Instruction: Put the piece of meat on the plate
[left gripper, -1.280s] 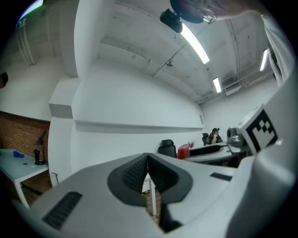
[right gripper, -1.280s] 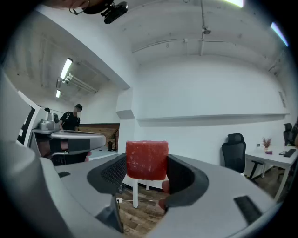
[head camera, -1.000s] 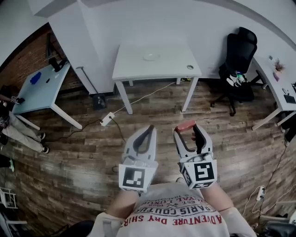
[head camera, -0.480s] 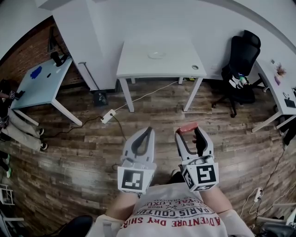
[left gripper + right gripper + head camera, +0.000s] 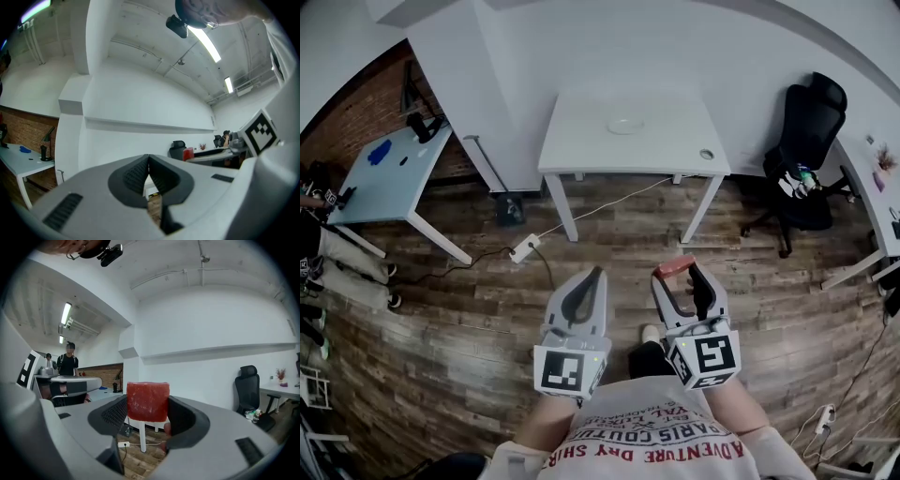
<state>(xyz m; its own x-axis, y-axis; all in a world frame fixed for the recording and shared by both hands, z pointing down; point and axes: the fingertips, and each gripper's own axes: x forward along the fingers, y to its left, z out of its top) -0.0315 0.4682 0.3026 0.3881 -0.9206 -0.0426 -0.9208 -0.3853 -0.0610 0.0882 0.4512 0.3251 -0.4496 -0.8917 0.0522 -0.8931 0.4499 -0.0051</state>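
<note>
Your right gripper (image 5: 149,404) pinches the piece of meat (image 5: 147,399) between its jaws, a red, square-cut block held up above the wooden floor; your left gripper (image 5: 148,160) is pressed together on nothing. Over the last second the white table (image 5: 581,141) has drawn nearer, so you're carrying, not placing. What looks like the plate (image 5: 625,125) sits there, well ahead
</note>
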